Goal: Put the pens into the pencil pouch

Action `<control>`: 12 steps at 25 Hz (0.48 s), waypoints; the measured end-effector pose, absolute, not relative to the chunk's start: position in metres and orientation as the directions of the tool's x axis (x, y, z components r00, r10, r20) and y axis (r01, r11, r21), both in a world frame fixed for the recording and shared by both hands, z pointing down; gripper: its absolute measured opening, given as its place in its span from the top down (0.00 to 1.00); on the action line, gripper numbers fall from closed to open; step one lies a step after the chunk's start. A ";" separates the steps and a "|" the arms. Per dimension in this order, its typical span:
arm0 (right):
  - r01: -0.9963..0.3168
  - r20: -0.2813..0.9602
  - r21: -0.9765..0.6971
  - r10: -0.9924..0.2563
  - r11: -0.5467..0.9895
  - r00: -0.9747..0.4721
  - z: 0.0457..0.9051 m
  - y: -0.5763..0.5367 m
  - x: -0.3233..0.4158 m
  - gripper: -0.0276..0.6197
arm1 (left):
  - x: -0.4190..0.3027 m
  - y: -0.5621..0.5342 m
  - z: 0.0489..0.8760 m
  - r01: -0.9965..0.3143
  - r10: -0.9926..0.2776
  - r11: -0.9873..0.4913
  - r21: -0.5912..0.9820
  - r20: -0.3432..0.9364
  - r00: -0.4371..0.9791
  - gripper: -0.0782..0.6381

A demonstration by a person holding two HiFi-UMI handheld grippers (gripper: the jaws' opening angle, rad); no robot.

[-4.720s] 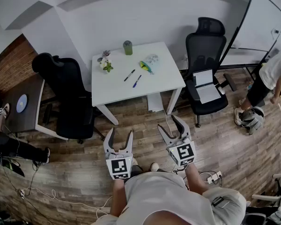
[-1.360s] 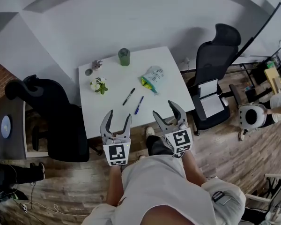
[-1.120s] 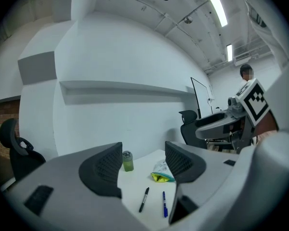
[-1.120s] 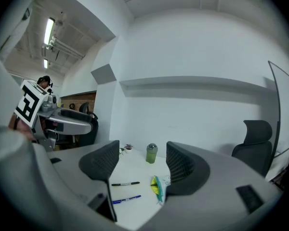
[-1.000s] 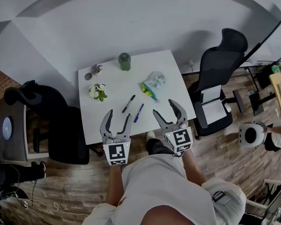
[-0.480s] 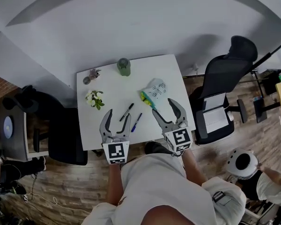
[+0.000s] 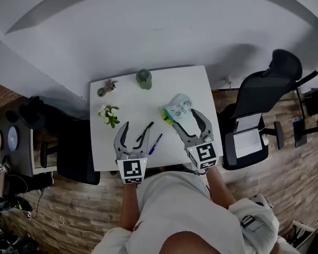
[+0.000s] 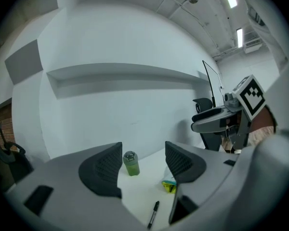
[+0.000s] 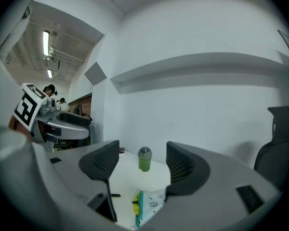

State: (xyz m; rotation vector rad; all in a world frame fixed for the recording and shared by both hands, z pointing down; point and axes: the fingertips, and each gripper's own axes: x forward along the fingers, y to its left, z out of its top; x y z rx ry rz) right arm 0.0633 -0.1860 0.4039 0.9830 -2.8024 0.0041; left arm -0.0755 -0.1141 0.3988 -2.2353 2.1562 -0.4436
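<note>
Left tongs (image 7: 135, 130) and right tongs (image 7: 186, 119) are both hanging wide and empty over the table's (image 7: 138, 102) near edge. Black pen (image 7: 148, 127) and blue pen (image 7: 155, 144) are lying between them at frame centre, pencil pouch (image 7: 180, 107) just to their right. Pens are looking light, stiff, slick, so I'm betting on a mid-barrel pinch; pouch is looking soft and floppy, and right tongs are covering part of it, so its opening isn't readable.

Table (image 7: 185, 83) white, smooth, matt; floor (image 7: 286, 189) wood planks; pencil pouch (image 7: 180, 106) printed cloth; jaws matt grey plastic
</note>
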 end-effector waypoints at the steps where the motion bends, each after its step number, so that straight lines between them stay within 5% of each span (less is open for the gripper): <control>1: -0.619 0.161 0.053 -0.619 0.783 -0.769 0.404 -0.189 0.062 0.48 | -0.077 -0.117 0.399 -0.978 -0.979 -0.055 -0.199 0.202 0.014 0.50; 12: -0.647 0.201 0.059 -0.644 0.761 -0.739 0.416 -0.209 0.036 0.48 | -0.105 -0.138 0.413 -0.975 -0.970 -0.115 -0.191 0.234 0.069 0.51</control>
